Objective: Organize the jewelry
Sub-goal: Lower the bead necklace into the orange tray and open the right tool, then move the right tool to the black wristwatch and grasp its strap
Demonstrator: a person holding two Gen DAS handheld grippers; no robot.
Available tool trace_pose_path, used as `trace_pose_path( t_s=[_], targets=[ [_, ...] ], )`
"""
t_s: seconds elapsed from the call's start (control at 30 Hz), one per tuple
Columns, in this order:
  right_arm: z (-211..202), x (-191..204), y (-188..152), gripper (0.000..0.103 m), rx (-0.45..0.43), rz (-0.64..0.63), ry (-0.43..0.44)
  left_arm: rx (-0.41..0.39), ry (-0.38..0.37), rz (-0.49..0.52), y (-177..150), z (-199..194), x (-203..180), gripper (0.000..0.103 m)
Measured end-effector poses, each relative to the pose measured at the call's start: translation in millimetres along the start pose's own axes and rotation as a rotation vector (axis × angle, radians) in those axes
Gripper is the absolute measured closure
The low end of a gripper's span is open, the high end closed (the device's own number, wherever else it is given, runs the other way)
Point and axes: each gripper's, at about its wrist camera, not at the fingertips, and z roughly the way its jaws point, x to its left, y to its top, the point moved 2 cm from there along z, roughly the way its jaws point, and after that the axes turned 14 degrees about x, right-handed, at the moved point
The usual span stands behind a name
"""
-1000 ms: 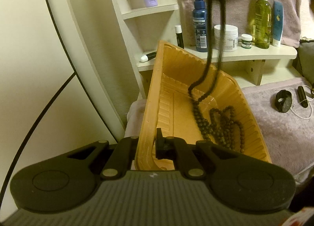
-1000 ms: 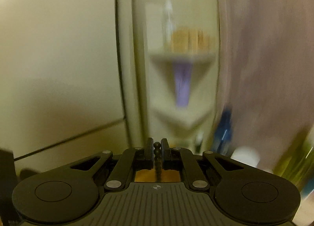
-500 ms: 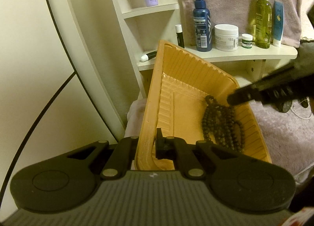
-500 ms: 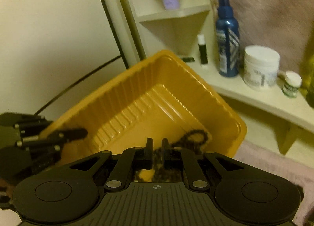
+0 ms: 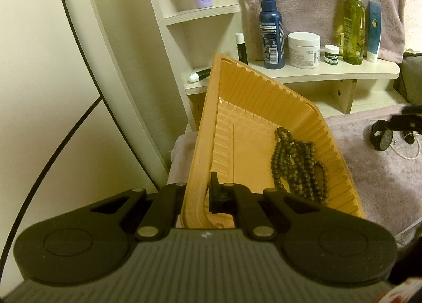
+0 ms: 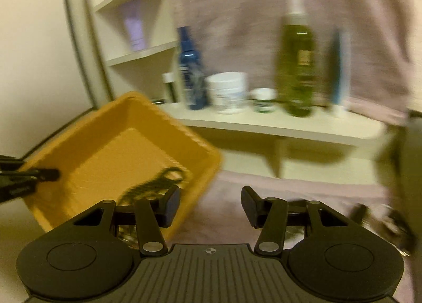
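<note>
Already coiled in orange tray: bead necklace. Left gripper clamped on tray's near rim, holding it tilted; could slide beads out. Right gripper spread wide, empty, blurred; risks bumping tray.

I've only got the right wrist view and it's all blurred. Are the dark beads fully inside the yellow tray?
Observer: Yes. The left wrist view shows the bead necklace bunched inside the tray, by its right wall, with nothing over the rim.
Operator: Is the left gripper actually holding the tray?
Observer: Yes, the left gripper is shut on the tray's near wall, with one of its fingers inside and one outside.
Operator: What jewelry is outside it?
Observer: On the towel lie a black watch and a thin pearl strand beside it.
</note>
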Motion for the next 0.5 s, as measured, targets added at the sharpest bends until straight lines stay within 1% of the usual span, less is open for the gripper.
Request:
trace_pose_path(
  t_s=[0.1,0.2,0.37,0.5],
  targets=[
    [-9.1,-13.6,-17.1,0.051,-0.008,0.051,-0.052,0.0,0.0,-0.001,0.2,0.2,-0.1,0.099],
    [-11.6,-25.1,-35.1,0.051,0.011,0.092,-0.097,-0.003,-0.002,-0.001,0.2,0.3,-0.2,0.099],
    [-13.1,-42.0,-57.0,0.051,0.037,0.152,-0.147,-0.005,0.0,0.003,0.1,0.0,-1.5,0.099],
    [-12.5,-51.2,-63.6,0.051,0.042,0.18,-0.165,-0.006,0.002,0.006,0.3,-1.0,-2.5,0.099]
  ],
)
